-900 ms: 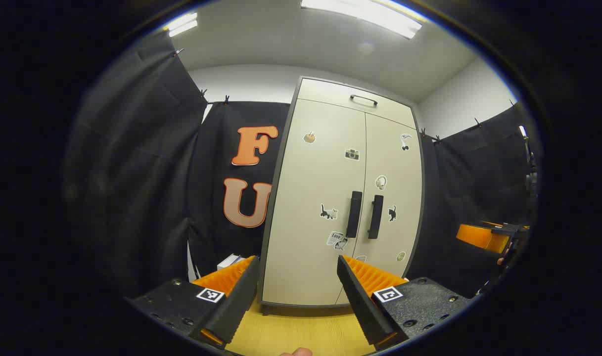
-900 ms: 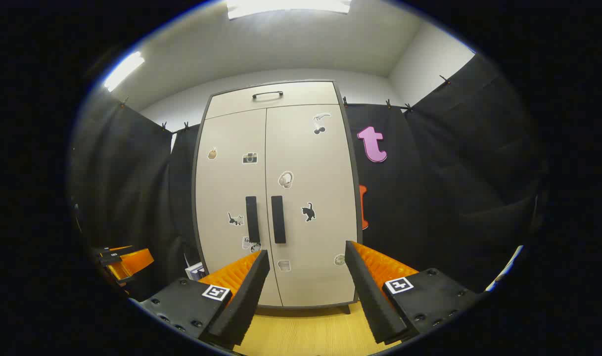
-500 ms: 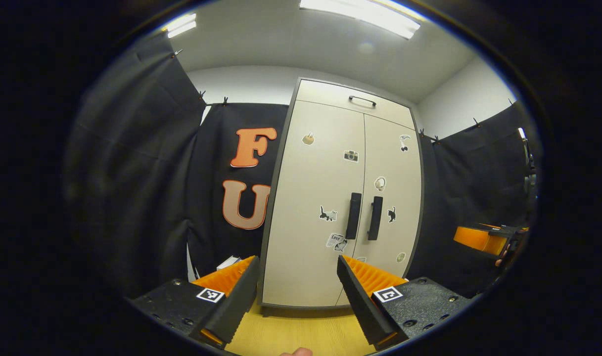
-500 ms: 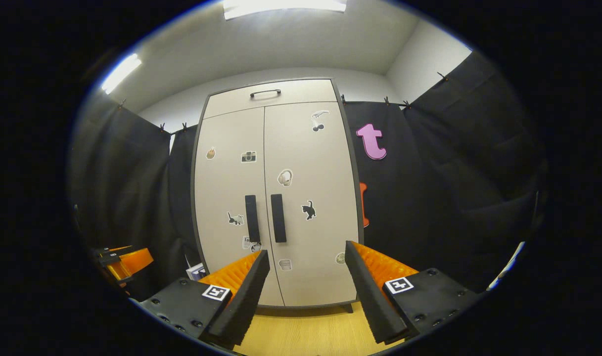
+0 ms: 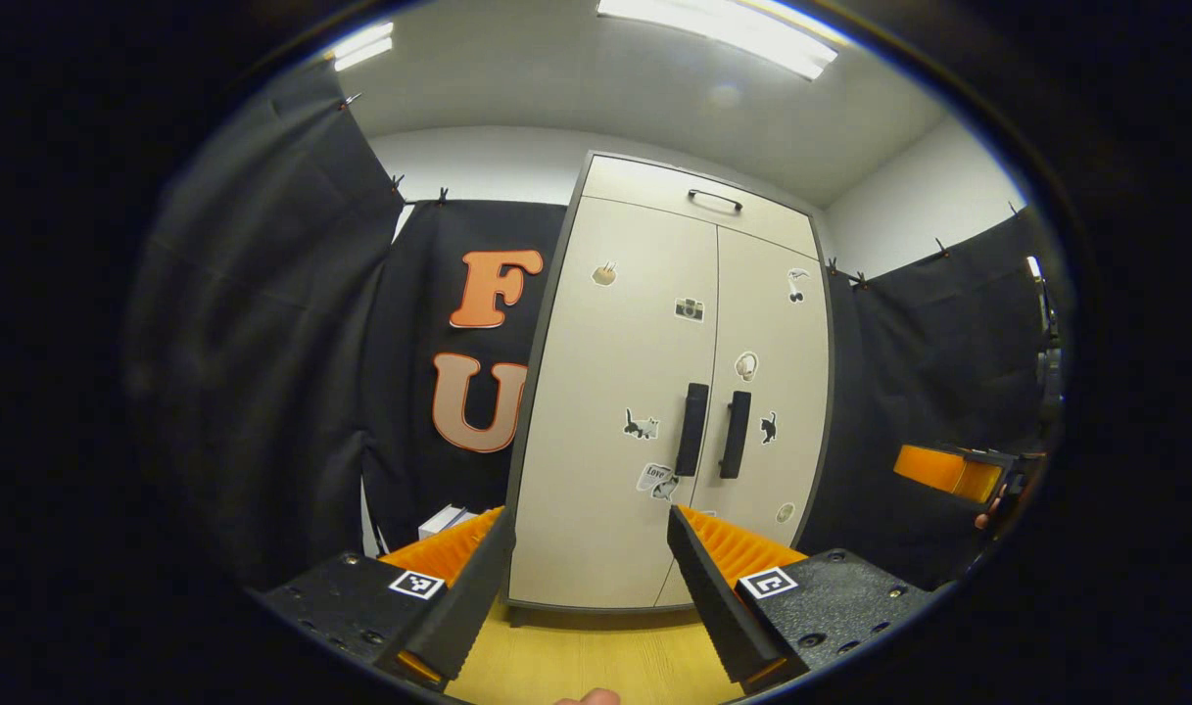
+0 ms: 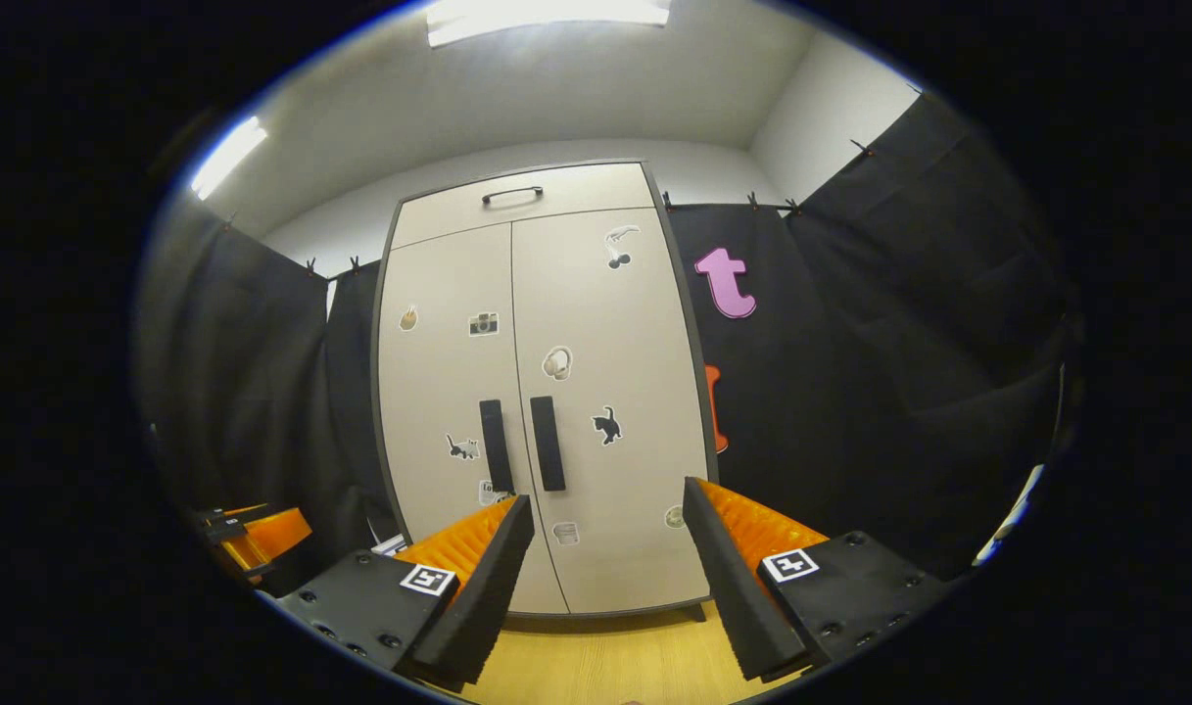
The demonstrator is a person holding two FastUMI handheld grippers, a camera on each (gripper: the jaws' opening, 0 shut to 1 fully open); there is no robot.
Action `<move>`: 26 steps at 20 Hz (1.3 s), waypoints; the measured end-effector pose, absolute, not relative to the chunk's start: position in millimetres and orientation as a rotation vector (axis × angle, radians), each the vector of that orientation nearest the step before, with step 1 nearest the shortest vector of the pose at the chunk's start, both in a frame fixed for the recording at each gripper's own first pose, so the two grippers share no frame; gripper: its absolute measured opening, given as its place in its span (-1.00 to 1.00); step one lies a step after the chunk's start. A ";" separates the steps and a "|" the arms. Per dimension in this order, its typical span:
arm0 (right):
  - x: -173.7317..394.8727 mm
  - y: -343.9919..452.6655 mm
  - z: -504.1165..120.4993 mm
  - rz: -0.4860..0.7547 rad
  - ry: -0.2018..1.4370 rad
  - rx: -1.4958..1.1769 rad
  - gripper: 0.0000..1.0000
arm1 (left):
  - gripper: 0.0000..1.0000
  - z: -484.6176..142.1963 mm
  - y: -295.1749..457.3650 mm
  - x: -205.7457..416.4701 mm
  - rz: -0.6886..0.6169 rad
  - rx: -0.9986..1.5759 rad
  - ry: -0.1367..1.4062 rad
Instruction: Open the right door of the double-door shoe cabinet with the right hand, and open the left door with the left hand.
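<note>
A tall cream shoe cabinet (image 5: 644,352) (image 6: 556,294) with dark edging stands ahead, both doors closed. Two black vertical handles sit side by side at the middle seam: the left door handle (image 5: 691,429) (image 6: 495,446) and the right door handle (image 5: 735,434) (image 6: 547,443). My left gripper (image 5: 588,548) is open, well short of the cabinet, with nothing between its fingers. My right gripper (image 6: 605,534) is open too, also away from the doors. The right gripper (image 5: 948,472) appears at the right edge of the left gripper view; the left gripper (image 6: 258,534) appears at the lower left of the right gripper view.
Small stickers dot both doors. A flap with a black handle (image 5: 714,199) (image 6: 512,194) tops the cabinet. Black cloth hangs on both sides. A small white box (image 5: 443,519) lies on the yellow wooden floor (image 5: 596,666) left of the cabinet.
The cabinet has drifted slightly leftward in both views and sits a little lower in the right gripper view. Both grippers stay open; the doors remain closed.
</note>
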State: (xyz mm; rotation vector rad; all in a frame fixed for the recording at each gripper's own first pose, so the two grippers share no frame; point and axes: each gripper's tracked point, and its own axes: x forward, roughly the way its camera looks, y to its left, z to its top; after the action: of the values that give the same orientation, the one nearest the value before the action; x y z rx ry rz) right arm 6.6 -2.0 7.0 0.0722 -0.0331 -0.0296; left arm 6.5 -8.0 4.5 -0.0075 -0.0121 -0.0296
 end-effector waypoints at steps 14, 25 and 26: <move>86.0 30.8 25.5 0.074 -0.004 0.112 0.96 | 0.89 -12.9 -1.8 38.3 0.002 -0.051 0.001; 225.7 65.9 7.6 0.166 0.078 0.051 0.92 | 0.89 -34.0 15.9 46.3 0.081 -0.083 -0.003; 236.5 64.5 3.9 0.160 0.088 0.057 0.92 | 0.89 -33.4 18.2 46.2 0.090 -0.068 -0.010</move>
State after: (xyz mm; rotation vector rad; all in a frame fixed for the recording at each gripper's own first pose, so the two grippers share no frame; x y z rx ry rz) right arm 236.5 64.5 3.9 0.0570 0.0884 0.1603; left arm 46.2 18.2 -33.4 -0.0680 -0.0099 0.0898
